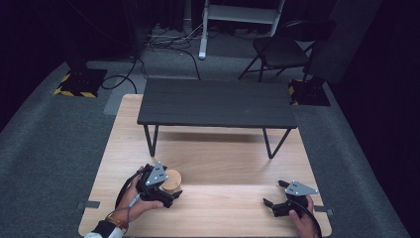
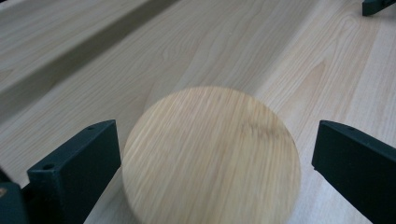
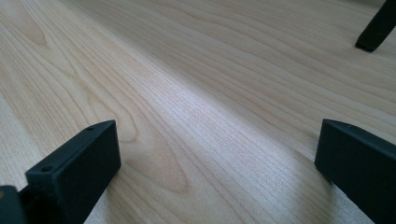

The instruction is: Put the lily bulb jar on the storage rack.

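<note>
A short round wooden cylinder (image 1: 173, 179) stands upright on the light wooden tabletop (image 1: 223, 163) near the front left. My left gripper (image 1: 171, 186) is open and straddles it, one jaw on each side. In the left gripper view the cylinder's flat round top (image 2: 210, 158) lies between the two black jaws of the left gripper (image 2: 215, 140), with a thin gap on each side. My right gripper (image 1: 274, 193) rests open near the front right, with bare wood between the jaws of the right gripper (image 3: 215, 135).
A low black bench (image 1: 216, 103) on thin metal legs stands across the back half of the tabletop; one leg's foot (image 3: 376, 30) is in the right gripper view. Beyond the table are grey carpet, cables and a folding chair (image 1: 282, 49).
</note>
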A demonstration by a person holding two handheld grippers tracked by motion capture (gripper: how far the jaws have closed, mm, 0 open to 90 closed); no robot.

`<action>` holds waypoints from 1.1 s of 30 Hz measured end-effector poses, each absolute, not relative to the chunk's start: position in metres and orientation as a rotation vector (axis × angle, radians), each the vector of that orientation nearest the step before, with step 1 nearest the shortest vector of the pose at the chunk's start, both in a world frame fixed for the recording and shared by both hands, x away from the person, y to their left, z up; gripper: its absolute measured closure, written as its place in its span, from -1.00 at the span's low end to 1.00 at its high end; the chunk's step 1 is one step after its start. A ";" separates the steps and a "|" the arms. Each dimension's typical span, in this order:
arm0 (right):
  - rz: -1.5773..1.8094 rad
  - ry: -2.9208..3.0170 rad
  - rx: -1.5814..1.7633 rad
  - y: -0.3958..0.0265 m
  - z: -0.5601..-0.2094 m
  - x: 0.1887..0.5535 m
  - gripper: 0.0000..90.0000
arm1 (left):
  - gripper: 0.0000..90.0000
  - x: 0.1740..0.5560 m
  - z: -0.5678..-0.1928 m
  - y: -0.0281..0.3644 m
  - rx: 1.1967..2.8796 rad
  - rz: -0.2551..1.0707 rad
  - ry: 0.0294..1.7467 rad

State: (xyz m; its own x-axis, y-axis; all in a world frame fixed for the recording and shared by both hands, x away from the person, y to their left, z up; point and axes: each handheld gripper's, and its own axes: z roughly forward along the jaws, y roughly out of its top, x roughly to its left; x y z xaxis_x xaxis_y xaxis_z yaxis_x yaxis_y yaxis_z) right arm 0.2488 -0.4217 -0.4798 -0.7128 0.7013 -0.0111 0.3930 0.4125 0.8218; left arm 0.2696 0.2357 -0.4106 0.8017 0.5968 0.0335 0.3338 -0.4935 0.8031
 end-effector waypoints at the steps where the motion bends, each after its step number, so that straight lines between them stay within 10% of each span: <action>1: 1.208 2.320 0.940 -0.422 -0.480 0.249 -1.00 | -0.94 0.271 -0.411 0.234 2.132 0.393 0.681; 16: 1.210 2.324 0.935 -0.422 -0.480 0.249 -1.00 | -0.50 0.276 -0.429 0.226 2.151 0.423 0.679; 33: 1.211 2.326 0.932 -0.423 -0.480 0.249 -1.00 | -0.46 0.284 -0.391 0.225 2.129 0.394 0.684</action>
State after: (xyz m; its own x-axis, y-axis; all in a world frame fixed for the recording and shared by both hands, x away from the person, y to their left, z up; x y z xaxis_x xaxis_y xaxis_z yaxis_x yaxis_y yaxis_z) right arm 0.2494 -0.4226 -0.4798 -0.7192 0.6947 -0.0114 0.3889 0.4161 0.8219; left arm 0.2841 0.2250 -0.3910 0.8013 0.5971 0.0372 0.3315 -0.4949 0.8032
